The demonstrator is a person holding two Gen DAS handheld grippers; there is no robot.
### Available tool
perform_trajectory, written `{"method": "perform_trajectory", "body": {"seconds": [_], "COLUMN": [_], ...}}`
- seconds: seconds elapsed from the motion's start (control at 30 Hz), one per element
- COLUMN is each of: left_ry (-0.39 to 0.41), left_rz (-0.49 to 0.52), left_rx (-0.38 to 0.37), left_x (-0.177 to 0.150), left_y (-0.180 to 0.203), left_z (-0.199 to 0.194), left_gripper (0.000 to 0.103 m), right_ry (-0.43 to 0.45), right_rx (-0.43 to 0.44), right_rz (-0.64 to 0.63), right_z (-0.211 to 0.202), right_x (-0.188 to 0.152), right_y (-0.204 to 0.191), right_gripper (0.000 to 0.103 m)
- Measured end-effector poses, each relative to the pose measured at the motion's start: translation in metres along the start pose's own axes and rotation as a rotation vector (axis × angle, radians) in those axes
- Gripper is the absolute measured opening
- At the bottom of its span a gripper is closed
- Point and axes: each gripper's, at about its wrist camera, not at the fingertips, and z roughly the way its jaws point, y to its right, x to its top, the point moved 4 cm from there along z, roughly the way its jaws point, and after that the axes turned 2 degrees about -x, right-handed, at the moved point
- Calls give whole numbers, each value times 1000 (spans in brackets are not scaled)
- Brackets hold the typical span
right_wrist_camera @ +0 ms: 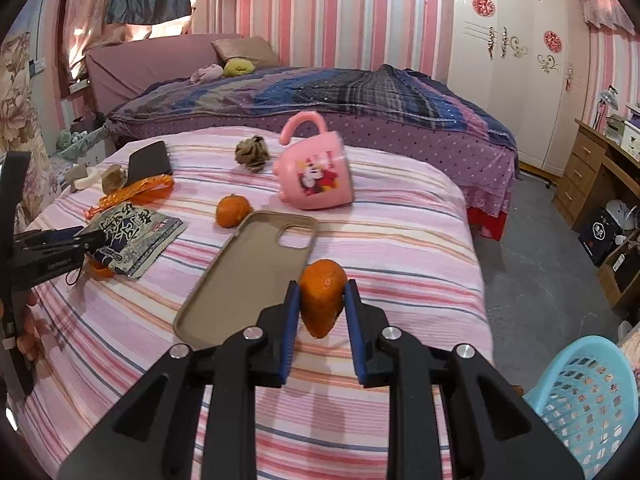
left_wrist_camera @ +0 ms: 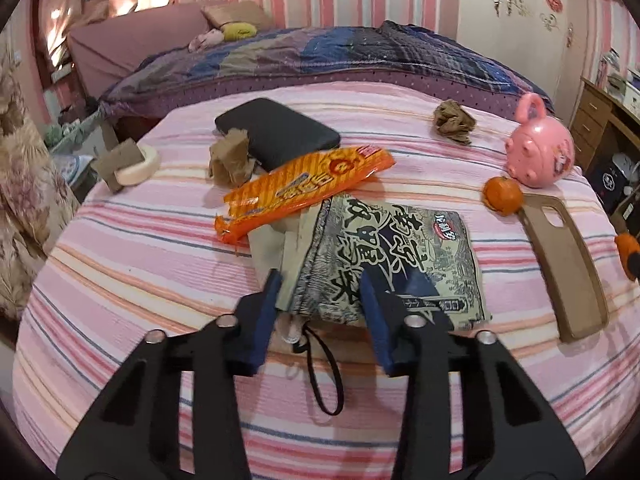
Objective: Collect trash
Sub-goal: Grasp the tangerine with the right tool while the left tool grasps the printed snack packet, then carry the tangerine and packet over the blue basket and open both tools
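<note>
While both tongs hold trash, collection is judged early: most litter remains on the striped surface (right_wrist_camera: pixel 400 248).

Right tongs (right_wrist_camera: pixel 320 300), centre of the right view: closed down on an orange peel (right_wrist_camera: pixel 323 296), lifted above the surface. Left tongs (left_wrist_camera: pixel 320 292), lower centre of the left view: fingers set either side of a printed snack bag (left_wrist_camera: pixel 400 252); grip partly hidden, likely pinching its near edge. Outstanding: orange wrapper (left_wrist_camera: pixel 304 188), crumpled brown paper (left_wrist_camera: pixel 454 122), cardboard scrap (left_wrist_camera: pixel 230 160), tape roll (left_wrist_camera: pixel 138 166). Not trash, by judgement: tangerine (left_wrist_camera: pixel 502 195), pink mug (right_wrist_camera: pixel 316 178), phone case (right_wrist_camera: pixel 248 276), black phone (left_wrist_camera: pixel 276 132). Blue basket (right_wrist_camera: pixel 580 404), lower right of the right view, is the probable bin; its contents cannot be told.
</note>
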Motion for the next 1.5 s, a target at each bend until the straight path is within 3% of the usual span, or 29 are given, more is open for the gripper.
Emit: {"method": "perform_trajectory", "body": {"seconds": [0.17, 0.53, 0.6, 0.83, 1.2, 1.5], "left_ry": [39, 183, 201, 234, 223, 243], "left_rz": [1, -32, -30, 28, 62, 120], "left_rx": [-17, -76, -92, -128, -160, -262], "left_x": [1, 12, 15, 16, 21, 24], "left_y": [2, 11, 16, 44, 83, 161], "left_z": [-19, -78, -87, -107, -129, -161], "left_gripper": [15, 6, 1, 0, 0, 0], "right_ry": [14, 45, 49, 57, 75, 81], "right_rx": [-4, -7, -11, -32, -95, -171], "right_rz": [25, 24, 25, 30, 91, 158], "right_z": [-6, -21, -25, -39, -62, -87], "right_x": [2, 3, 2, -2, -13, -31], "right_y": [11, 16, 19, 36, 103, 164], "right_gripper": [23, 23, 23, 23, 23, 23]}}
